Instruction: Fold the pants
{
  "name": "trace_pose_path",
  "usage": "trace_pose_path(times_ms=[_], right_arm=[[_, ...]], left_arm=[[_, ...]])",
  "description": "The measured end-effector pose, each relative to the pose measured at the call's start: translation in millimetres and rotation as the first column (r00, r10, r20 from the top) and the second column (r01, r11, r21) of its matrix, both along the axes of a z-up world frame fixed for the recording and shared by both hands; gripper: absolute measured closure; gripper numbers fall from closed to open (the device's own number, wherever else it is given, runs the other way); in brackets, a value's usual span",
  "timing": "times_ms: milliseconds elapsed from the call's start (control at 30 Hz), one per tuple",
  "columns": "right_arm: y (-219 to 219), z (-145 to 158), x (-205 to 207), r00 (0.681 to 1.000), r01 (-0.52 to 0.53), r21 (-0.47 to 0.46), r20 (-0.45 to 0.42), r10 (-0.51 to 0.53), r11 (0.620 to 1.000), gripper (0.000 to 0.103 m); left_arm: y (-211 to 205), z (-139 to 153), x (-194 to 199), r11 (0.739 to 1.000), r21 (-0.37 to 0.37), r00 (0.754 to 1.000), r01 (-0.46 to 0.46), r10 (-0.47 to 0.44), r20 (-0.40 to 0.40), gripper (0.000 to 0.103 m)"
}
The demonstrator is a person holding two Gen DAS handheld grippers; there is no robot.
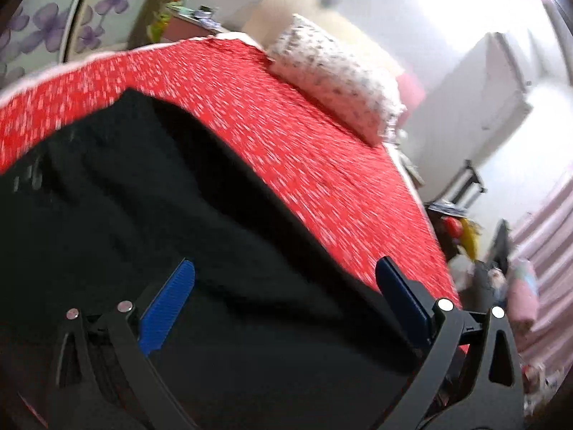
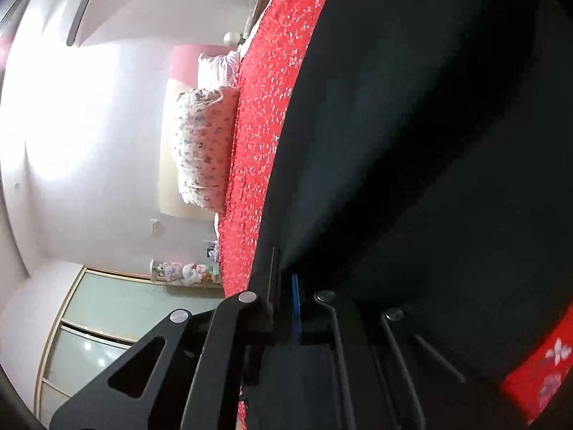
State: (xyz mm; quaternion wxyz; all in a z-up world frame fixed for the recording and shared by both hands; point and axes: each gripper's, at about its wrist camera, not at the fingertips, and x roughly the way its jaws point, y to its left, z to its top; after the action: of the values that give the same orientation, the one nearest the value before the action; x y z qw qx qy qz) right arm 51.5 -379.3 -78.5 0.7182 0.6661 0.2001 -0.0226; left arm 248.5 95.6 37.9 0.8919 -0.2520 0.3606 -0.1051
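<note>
Black pants [image 1: 150, 193] lie spread on a bed with a red, white-speckled cover [image 1: 279, 114]. My left gripper [image 1: 286, 268] hovers over the pants near their edge, its blue pads [image 1: 168, 308] wide apart with nothing between them. In the right wrist view, which is rolled on its side, the black pants [image 2: 429, 143] fill the frame. My right gripper [image 2: 284, 261] is shut, pinching the edge of the pants where the cloth meets the red cover [image 2: 258, 125].
A white patterned pillow [image 1: 336, 75] lies at the head of the bed, also seen as the pillow [image 2: 204, 147]. Beyond the bed's far side stand a white cabinet [image 1: 494, 86] and clutter on the floor [image 1: 465, 236]. A shelf with soft toys [image 2: 182, 272] is by the wardrobe.
</note>
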Motion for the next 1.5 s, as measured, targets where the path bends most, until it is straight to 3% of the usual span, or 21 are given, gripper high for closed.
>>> trace_pose_path(times_ms=[100,267,467,500,533,567,633,867,1000,1167,1333,1500], right_arm=[[1,2,-3,1.000,-0.010,-0.004,0.004,0.010,1.000,0.099],[-1,11,6,0.999,-0.051,-0.075,-0.012,0.050,0.996,0.099],[-4,8,10,0.995,-0.092,-0.097,-0.043,0.088,0.991,0.099],[-4,10,11,0.995,-0.097,-0.110,-0.044,0.092,0.989,0.099],[-4,12,11,0.995,-0.099,-0.124,-0.046,0.094,0.987,0.099],[-3,14,11,0.994,-0.100,-0.137,-0.046,0.095,0.986,0.099],[-3,16,11,0.994,-0.103,-0.153,-0.042,0.098,0.983,0.099],[-6,33,5,0.996,-0.083,-0.227,0.005,0.086,0.970,0.099],[-10,52,-2,0.997,-0.044,-0.316,0.039,0.059,0.948,0.099],[-12,68,-12,0.998,0.008,-0.383,0.055,0.014,0.924,0.099],[-15,64,-21,1.000,0.003,-0.360,0.029,0.008,0.933,0.099],[-7,61,-26,0.999,-0.029,-0.365,-0.022,0.023,0.931,0.099]], left_arm=[[-4,-2,61,0.999,0.042,0.994,-0.035,0.039,-0.106,0.002],[6,-32,147,0.985,-0.001,0.940,-0.172,0.163,-0.301,0.003],[11,-61,194,0.967,0.072,0.887,-0.244,0.253,-0.386,0.018],[12,-66,201,0.963,0.104,0.879,-0.248,0.269,-0.394,0.023],[13,-70,204,0.961,0.121,0.873,-0.250,0.277,-0.402,0.040],[16,-74,208,0.958,0.133,0.864,-0.254,0.287,-0.414,0.067],[22,-80,206,0.962,0.110,0.858,-0.250,0.273,-0.435,0.094],[36,-47,149,0.955,0.080,0.899,-0.285,0.296,-0.324,0.096],[40,-10,87,0.959,0.061,0.935,-0.276,0.283,-0.213,0.096],[46,11,-7,0.960,0.030,0.955,-0.277,0.279,-0.098,0.095],[61,-11,-107,0.949,-0.048,0.949,-0.311,0.308,-0.062,0.094],[72,-63,-146,0.920,-0.089,0.922,-0.381,0.371,-0.110,0.091]])
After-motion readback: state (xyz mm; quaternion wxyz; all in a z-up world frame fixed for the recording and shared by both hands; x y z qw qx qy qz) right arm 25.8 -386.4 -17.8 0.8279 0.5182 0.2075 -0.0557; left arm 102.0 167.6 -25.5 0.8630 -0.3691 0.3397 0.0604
